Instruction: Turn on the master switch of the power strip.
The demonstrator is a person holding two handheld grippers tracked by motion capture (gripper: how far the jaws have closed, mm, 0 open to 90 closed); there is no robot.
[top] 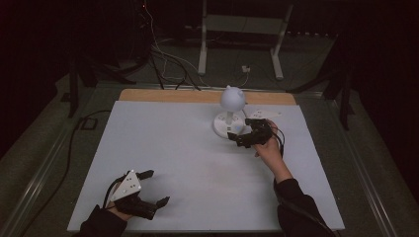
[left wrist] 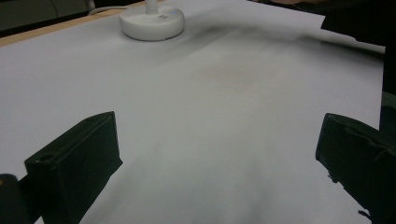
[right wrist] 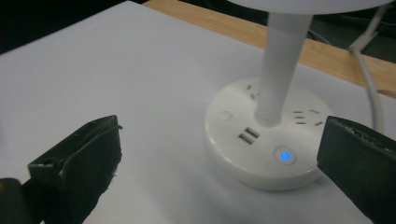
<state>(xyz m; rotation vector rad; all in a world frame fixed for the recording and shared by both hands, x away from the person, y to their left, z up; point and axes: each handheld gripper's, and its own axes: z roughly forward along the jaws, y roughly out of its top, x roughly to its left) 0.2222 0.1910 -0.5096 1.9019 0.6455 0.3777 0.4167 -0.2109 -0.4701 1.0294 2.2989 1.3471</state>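
Note:
A white desk lamp (top: pixel 231 98) with a round head stands on a round base (top: pixel 225 127) at the back middle of the white table (top: pixel 188 148). In the right gripper view the base (right wrist: pixel 243 154) carries sockets, two USB ports and a blue-lit button (right wrist: pixel 285 155), with the stem (right wrist: pixel 280 65) rising from it. My right gripper (top: pixel 243 131) is open just right of the base, its jaws (right wrist: pixel 219 163) standing either side of the base's near edge without touching. My left gripper (top: pixel 156 187) is open and empty at the table's front left, and its view looks toward the far lamp base (left wrist: pixel 152 21).
A wooden strip (top: pixel 173 95) runs along the table's far edge. The lamp's white cable (right wrist: pixel 369 84) leads off behind the base. Beyond the table lie floor cables (top: pixel 163 59) and a white stand frame (top: pixel 242 24). Dark metal rails (top: pixel 44 168) border the table's sides.

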